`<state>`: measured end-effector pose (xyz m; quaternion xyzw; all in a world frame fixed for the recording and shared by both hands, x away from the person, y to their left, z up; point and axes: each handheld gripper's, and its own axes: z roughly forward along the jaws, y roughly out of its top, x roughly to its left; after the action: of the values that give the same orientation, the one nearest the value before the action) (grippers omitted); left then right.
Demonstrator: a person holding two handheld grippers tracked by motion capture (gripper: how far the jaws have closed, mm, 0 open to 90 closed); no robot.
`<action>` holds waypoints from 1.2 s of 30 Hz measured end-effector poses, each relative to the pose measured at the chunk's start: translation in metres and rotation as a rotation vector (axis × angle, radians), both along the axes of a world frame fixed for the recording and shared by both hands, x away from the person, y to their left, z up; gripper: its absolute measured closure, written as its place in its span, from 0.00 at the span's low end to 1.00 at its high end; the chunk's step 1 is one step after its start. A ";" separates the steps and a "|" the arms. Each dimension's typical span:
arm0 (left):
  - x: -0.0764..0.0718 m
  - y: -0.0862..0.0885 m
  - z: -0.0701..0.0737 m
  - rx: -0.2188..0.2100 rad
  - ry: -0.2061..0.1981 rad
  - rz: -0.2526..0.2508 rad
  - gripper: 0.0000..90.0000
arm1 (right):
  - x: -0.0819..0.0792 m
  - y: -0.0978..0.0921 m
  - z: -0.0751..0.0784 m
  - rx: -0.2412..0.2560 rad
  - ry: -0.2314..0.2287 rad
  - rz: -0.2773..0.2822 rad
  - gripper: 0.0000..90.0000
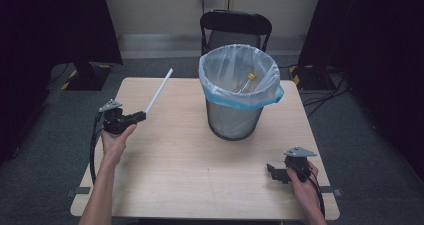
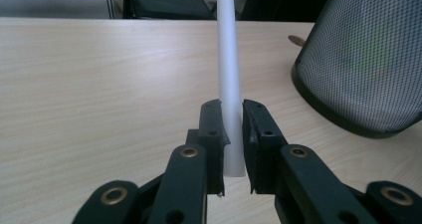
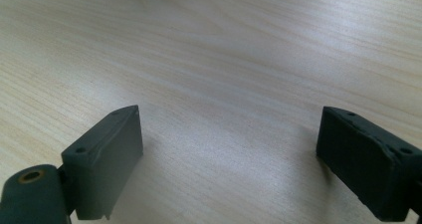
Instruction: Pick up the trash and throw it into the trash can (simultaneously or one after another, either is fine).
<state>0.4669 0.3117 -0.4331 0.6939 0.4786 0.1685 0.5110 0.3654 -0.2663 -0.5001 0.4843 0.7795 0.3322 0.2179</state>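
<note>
A long white tube slants up and away over the table's left side. My left gripper is shut on its lower end; in the left gripper view the white tube rises straight between the two black jaws of the left gripper. A mesh waste bin with a clear liner stands at the table's middle back, a bottle with a yellow cap inside. My right gripper rests low near the front right, open, and the right gripper has bare wood between its jaws.
The wooden table has bare surface between the two hands. A black chair stands behind the bin. Cables lie on the floor at the right. The bin's mesh wall is close on the right in the left gripper view.
</note>
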 end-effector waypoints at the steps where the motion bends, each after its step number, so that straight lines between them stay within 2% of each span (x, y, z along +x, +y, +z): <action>1: 0.000 0.000 0.001 0.003 -0.004 -0.001 0.89 | 0.000 0.000 0.000 0.000 0.000 0.000 0.11; 15: -0.007 -0.003 0.024 -0.029 -0.076 -0.022 0.89 | 0.000 0.000 0.000 0.000 0.000 0.000 0.11; 20: -0.010 -0.007 0.037 -0.050 -0.125 -0.049 0.89 | 0.000 0.000 0.000 0.000 0.000 0.000 0.11; 22: -0.011 -0.010 0.044 -0.073 -0.146 -0.066 0.89 | 0.000 0.000 0.000 0.000 0.000 0.000 0.11; 25: -0.014 -0.015 0.057 -0.054 -0.183 -0.087 0.89 | 0.000 0.000 0.000 0.000 0.000 0.000 0.11; 26: -0.015 -0.017 0.060 -0.066 -0.199 -0.097 0.89 | 0.000 0.000 0.000 0.000 0.000 0.000 0.11; 32: -0.013 -0.024 0.070 -0.076 -0.209 -0.107 0.89 | 0.000 0.000 0.000 0.000 0.000 0.000 0.11; 36: -0.015 -0.027 0.081 -0.088 -0.241 -0.115 0.89 | 0.000 0.000 0.000 0.000 0.000 0.000 0.11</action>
<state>0.4517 0.2845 -0.3522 0.6717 0.3802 0.2001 0.6035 0.3654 -0.2663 -0.5001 0.4844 0.7795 0.3321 0.2178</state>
